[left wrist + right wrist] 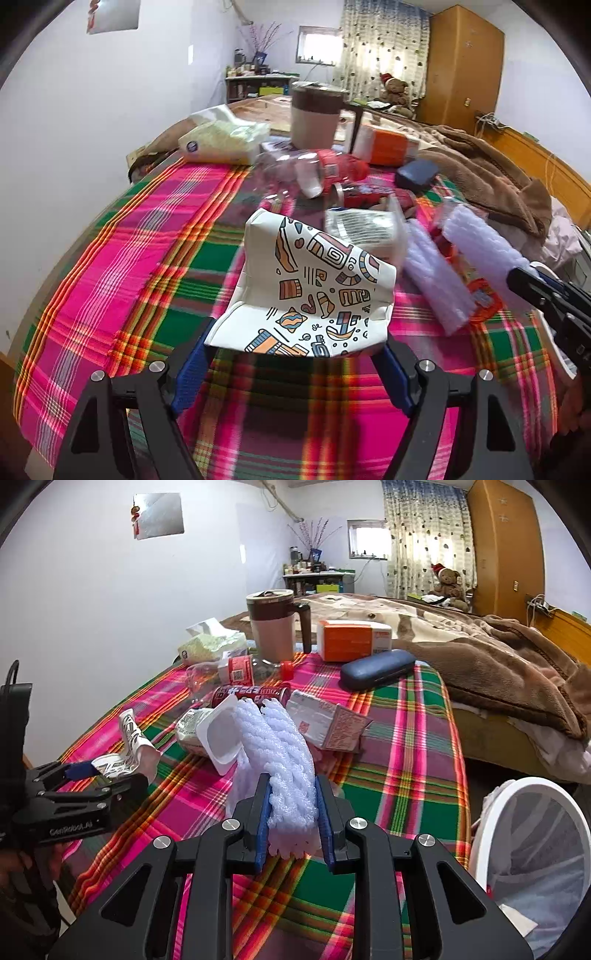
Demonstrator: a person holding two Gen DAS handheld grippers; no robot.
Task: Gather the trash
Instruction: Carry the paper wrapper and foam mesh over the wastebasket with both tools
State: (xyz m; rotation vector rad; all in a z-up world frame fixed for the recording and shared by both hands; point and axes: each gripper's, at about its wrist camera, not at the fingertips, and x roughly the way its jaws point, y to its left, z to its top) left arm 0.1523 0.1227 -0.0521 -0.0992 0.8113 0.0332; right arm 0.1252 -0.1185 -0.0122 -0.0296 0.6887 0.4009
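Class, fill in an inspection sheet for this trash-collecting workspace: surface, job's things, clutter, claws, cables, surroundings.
Surface: pink, green and red plaid tablecloth, crowded at the far end.
Job's things: white foam netting sleeve; white printed paper carton; clear crushed plastic bottle with red label; red can; white mesh waste bin beside the table.
Clutter: brown-and-beige lidded mug; dark blue glasses case; orange box; tissue pack.
Claws: right claw shut on the foam netting sleeve; left claw grips the printed carton's near edge.
Cables: black cable by the left claw.
Surroundings: bed with brown blanket; teddy bear; wooden wardrobe.
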